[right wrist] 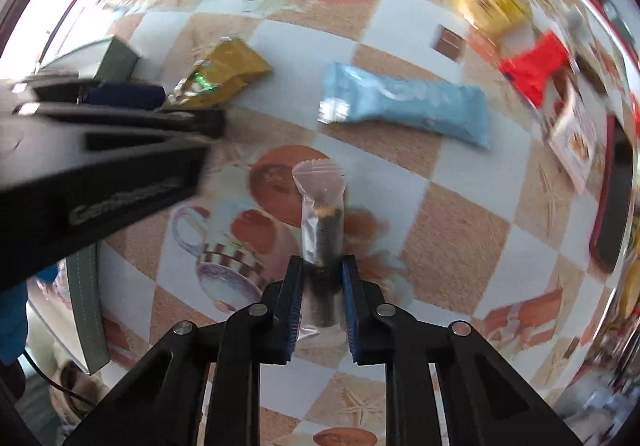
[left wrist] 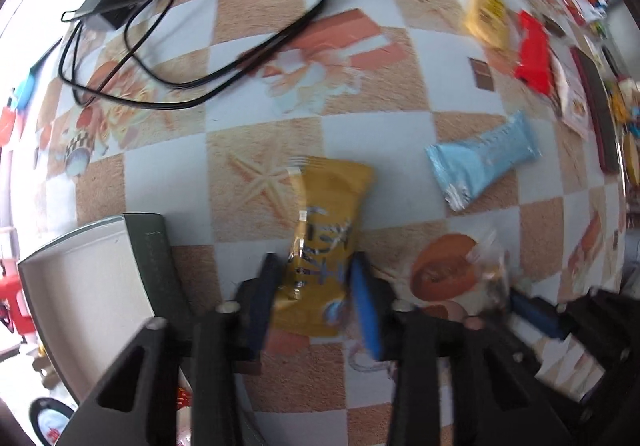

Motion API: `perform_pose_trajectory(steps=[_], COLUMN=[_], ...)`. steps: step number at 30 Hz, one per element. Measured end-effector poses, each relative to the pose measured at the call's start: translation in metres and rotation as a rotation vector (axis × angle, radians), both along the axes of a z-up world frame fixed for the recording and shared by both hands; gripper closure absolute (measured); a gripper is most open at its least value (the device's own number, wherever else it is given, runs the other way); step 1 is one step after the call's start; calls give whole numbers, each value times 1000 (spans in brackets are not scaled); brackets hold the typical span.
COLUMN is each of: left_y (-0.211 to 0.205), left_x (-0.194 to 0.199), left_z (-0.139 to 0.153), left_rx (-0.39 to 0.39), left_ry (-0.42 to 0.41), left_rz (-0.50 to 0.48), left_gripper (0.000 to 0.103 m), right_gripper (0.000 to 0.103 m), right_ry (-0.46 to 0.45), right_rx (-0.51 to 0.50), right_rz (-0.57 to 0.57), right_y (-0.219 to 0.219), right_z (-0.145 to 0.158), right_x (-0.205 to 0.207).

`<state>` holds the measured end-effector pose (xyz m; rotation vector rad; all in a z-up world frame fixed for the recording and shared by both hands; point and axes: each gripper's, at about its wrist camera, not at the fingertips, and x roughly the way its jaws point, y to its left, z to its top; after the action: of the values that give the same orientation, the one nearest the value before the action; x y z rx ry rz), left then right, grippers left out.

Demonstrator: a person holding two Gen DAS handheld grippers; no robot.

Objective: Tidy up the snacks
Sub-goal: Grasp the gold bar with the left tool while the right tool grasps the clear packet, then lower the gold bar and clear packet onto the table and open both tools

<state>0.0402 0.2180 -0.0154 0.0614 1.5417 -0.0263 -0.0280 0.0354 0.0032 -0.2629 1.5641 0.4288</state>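
Box: an open box [left wrist: 76,278] with a green edge sits at the far left of the table, just beside the left gripper.
Black cord: a long black cord [left wrist: 192,25] lies in loops at the far side of the table, with a small black plug block on it.
Table: the table [left wrist: 360,133] has a cloth with white and tan squares, starfish and cup pictures.
Left gripper: the left gripper [left wrist: 316,286] points down at the table. Its two blue fingers [left wrist: 366,310] press on both sides of the dark yellow snack bag [left wrist: 324,242]. The fingers are close together and they hold the bag.
Dark yellow snack bag: its far end sticks out past the fingers. I cannot tell if it is lifted off the cloth.
Right gripper: the right gripper [right wrist: 320,302] points down too. Its fingers [right wrist: 292,306] are narrow and squeeze the clear snack pack [right wrist: 322,230].
Clear snack pack: it has a dark roll inside. It sits over the brown cup picture, between the two fingers.
Blue snack bar: the long light blue snack bar [right wrist: 404,101] lies flat on the cloth, past the right gripper, apart from it.
Small brown square: a small brown square [right wrist: 450,41] lies past the blue bar.
Bright yellow snack: a bright yellow snack [right wrist: 494,11] lies at the far right.
Red snack: a red snack [right wrist: 534,69] lies near the bright yellow one, close to the table edge.
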Motion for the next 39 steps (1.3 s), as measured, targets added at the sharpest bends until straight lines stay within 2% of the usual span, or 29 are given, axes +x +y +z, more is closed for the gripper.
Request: perform_pose_trajectory(steps=[4,10,15,18,20,22,23,25,27,31,35,39], left_y=[-9,-25,-32,-26,-18,-11,-10,-3,4,5,6,-1], left_x=[-25,-97,-148,-154,-145,-143,-141,-140,-137,-122,-121,-123], left_z=[0,-2,-2,0,3,8,10,12,12,4,-9,-11], left_rx=[-4,-35,-29,-47,-41,-46,-48,-46,-33,-20,-14,8], left_ry=[10,61,87,101,83,66,64,68,69,99,110,103], left_rz=[6,-23,-91,-82,-62,-48,-46,-51,-58,-55,-85,-131], left_gripper=[72,72,71,55,40,35,33,31,30,28,26,21], right_gripper=[83,83,82,82,82,81,75,23,21,21,21,21], right_ry=[30,78,122,148,169,178,181,162,126,142,163,181], right_rx=[-3,-5,-24,-1,16,20,21,13,5,-13,-45,-83], right_rz=[-89,-192,-203,-214,-263,-317,-331,-349,-342,-364,-388,-342], right_y=[-29,-68,-74,-72,-78,-87,-95,-108,-113,-124,-144,-125], right_z=[-3,-8,-11,-12,-16,-18,-18,-20,-15,-11,-22,-43], right_x=[-5,-38,-78,-89,-92,-90,-86,-77,-73,-74,-65,-72])
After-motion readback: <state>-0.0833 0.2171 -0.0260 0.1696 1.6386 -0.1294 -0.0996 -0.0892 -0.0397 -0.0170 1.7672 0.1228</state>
